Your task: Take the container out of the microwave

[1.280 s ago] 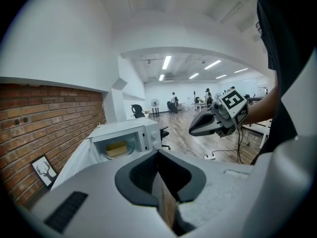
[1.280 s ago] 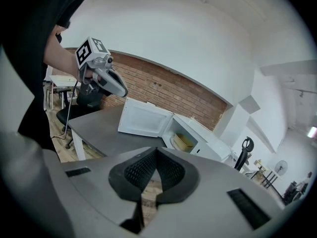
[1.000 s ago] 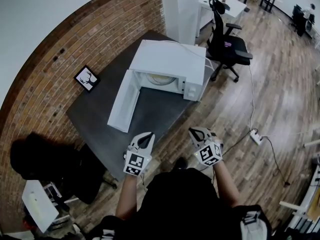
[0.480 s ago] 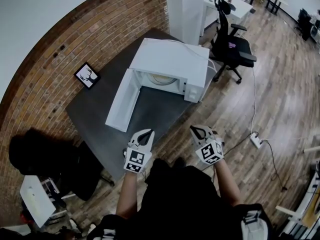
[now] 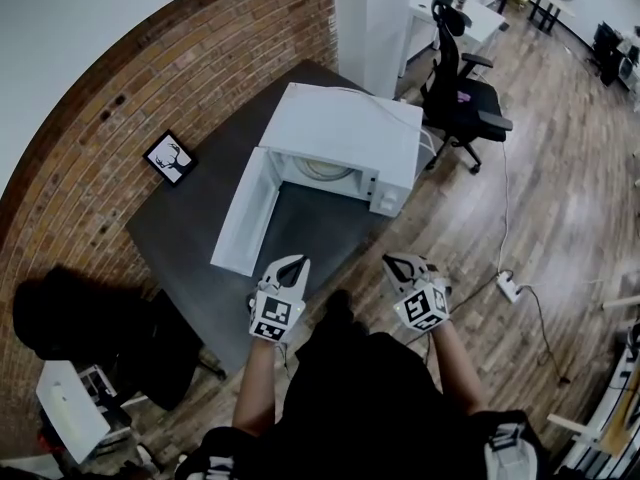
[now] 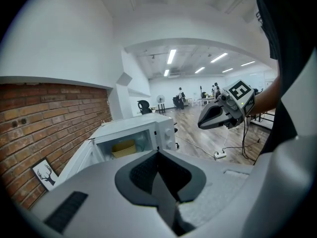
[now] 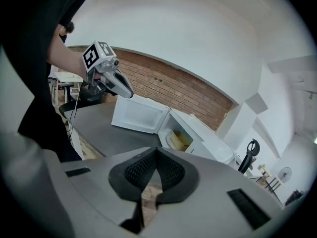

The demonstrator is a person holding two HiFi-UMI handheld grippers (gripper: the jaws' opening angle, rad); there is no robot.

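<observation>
The white microwave (image 5: 345, 128) stands on a dark table (image 5: 190, 233) with its door (image 5: 243, 220) swung open to the left. Inside it sits a yellow container (image 6: 124, 148), also visible as the container (image 7: 181, 139) in the right gripper view and as a pale round shape (image 5: 325, 167) from the head. My left gripper (image 5: 299, 261) is shut and empty over the table's near edge, short of the door. My right gripper (image 5: 391, 260) is shut and empty, off the table's corner above the floor. Each gripper sees the other: right gripper (image 6: 208, 123), left gripper (image 7: 130, 94).
A small framed deer picture (image 5: 169, 157) lies on the table near the brick wall (image 5: 120, 88). A black office chair (image 5: 462, 98) stands behind the microwave on the right. A power strip and cable (image 5: 509, 286) lie on the wooden floor. Dark bags (image 5: 70, 318) sit at the left.
Both grippers have come a little nearer to the table and microwave, still shut. The microwave sits slightly lower and larger in the head view.
</observation>
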